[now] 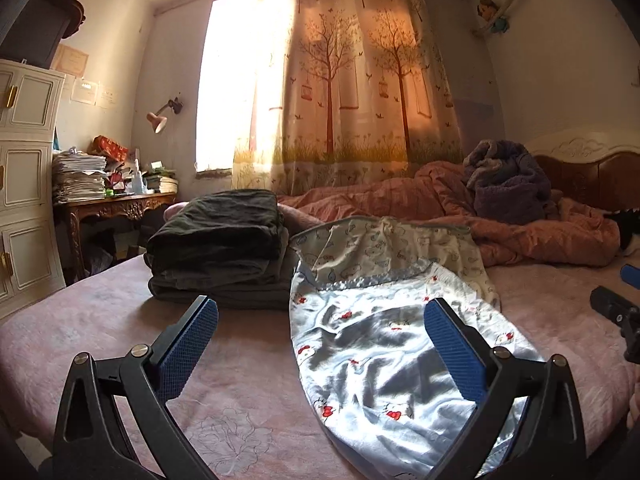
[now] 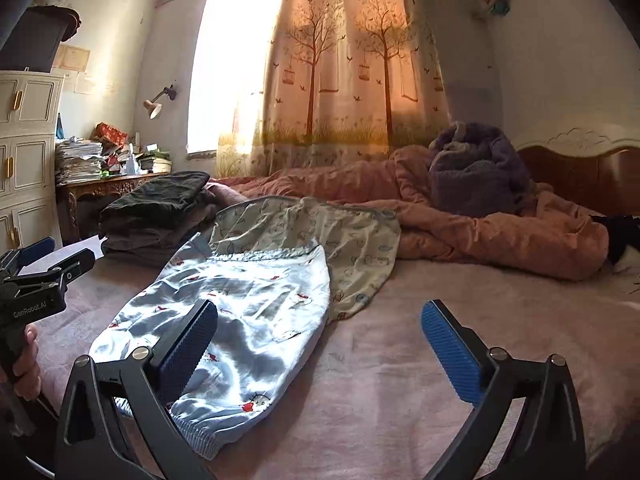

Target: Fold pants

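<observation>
Light blue satin pants with a red-bow cat print lie on the pink bedsheet, folded over so the pale printed lining shows at the far end. My left gripper hovers above their near part, jaws wide open, nothing between the blue pads. In the right wrist view the pants lie left of centre, an elastic cuff nearest. My right gripper is open too, its left pad over the cloth and its right pad over bare sheet. Neither gripper touches the pants.
A stack of dark folded clothes sits just left of the pants. A crumpled orange quilt and a purple fleece heap fill the far side by the headboard. A cluttered desk and white cabinet stand left.
</observation>
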### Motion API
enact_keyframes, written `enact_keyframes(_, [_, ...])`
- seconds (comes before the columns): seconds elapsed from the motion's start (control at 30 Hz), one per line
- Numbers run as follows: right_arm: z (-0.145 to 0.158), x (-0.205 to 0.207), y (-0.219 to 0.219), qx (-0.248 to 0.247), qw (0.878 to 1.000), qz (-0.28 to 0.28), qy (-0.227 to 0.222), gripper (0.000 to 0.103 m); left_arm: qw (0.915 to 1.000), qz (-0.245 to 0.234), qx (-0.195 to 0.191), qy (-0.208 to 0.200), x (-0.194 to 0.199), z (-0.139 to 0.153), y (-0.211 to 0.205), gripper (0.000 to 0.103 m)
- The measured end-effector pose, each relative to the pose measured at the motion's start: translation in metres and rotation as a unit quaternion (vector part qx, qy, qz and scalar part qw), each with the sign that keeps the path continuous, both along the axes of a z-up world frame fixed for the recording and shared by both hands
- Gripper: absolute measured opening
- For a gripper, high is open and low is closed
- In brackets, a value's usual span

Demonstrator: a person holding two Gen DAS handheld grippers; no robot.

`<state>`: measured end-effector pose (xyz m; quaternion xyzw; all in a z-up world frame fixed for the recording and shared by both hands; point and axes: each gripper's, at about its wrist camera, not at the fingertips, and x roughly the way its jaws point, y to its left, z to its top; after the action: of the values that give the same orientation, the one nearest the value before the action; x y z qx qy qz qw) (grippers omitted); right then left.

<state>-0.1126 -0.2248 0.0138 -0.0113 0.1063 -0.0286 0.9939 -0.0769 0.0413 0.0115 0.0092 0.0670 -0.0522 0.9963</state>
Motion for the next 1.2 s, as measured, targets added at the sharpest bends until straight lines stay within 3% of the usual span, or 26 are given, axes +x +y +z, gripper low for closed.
enact_keyframes(0.07, [-0.001,-0.001,-0.001,-0.010,1.000,-0.013,-0.023,0.102,0.9985,-0.003,-0.032,-0.044,-0.012,0.003,0.006,0.103])
enact_keyframes(0.13, [-0.002,0.001,-0.001,-0.023,0.999,-0.004,-0.025,0.102,0.9970,0.004,-0.034,-0.070,-0.019,0.005,0.007,0.103])
enact_keyframes(0.33, [-0.002,-0.002,0.007,-0.068,0.997,-0.012,-0.022,0.102,0.9971,0.003,-0.008,-0.076,-0.026,0.005,0.001,0.103])
enact_keyframes(0.43, [-0.004,-0.009,0.011,-0.069,0.997,-0.006,-0.019,0.102,0.9989,0.007,0.010,-0.045,-0.026,-0.004,-0.003,0.103])
enact_keyframes(0.63, [-0.027,-0.019,-0.004,-0.031,0.998,0.007,0.062,0.102,0.9988,0.023,0.040,0.015,-0.030,-0.029,-0.006,0.103])
enact_keyframes(0.77, [-0.050,-0.022,-0.001,-0.057,0.992,0.006,0.108,0.102,0.9936,0.028,0.042,0.101,-0.024,-0.051,-0.005,0.103])
enact_keyframes(0.83, [-0.058,-0.021,0.002,-0.070,0.989,0.012,0.129,0.102,0.9909,0.026,0.044,0.125,-0.027,-0.061,-0.002,0.103])
enact_keyframes(1.07, [-0.074,-0.006,0.006,-0.165,0.959,0.053,0.224,0.102,0.9762,0.023,0.099,0.192,-0.033,-0.103,-0.003,0.103])
enact_keyframes(1.2, [-0.081,0.000,0.012,-0.204,0.944,0.082,0.245,0.102,0.9728,0.011,0.132,0.189,-0.031,-0.099,-0.011,0.103])
